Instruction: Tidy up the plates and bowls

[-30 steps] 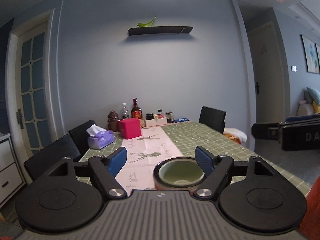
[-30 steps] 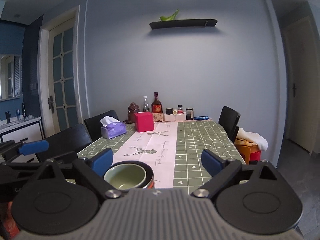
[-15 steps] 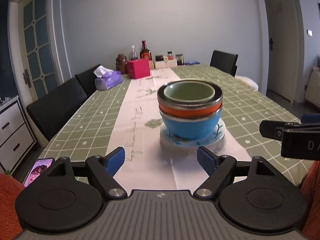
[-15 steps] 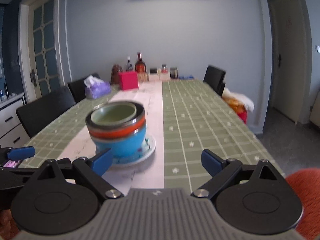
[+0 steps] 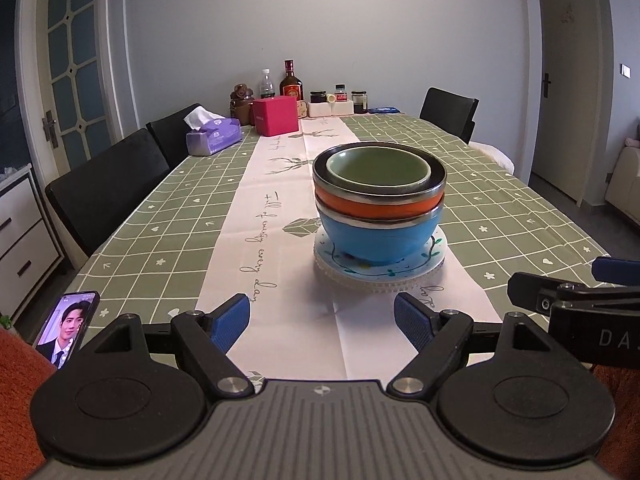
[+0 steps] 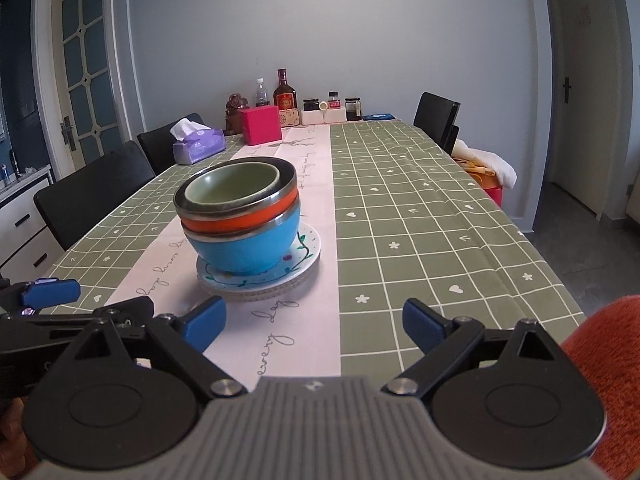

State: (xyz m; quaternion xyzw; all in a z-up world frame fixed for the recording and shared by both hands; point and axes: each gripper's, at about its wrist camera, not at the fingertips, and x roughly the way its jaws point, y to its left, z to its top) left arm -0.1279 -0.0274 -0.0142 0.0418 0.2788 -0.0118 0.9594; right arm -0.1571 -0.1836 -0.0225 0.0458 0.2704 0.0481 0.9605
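Table (image 5: 500, 216): bowl stack (image 5: 379, 204) on plate (image 5: 432, 258); L gripper (image 5: 322, 322) & R gripper (image 6: 314, 320) fingers released, empty.

table runner (image 5: 280, 240): cursive "every day" | right gripper (image 5: 576, 320) body: white letters "DA", rest cut off

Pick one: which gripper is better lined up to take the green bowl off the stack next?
Left, probably. The left gripper has the green bowl nearly centred ahead of its open jaws; for the right gripper the stack sits off to the left. Both are empty.
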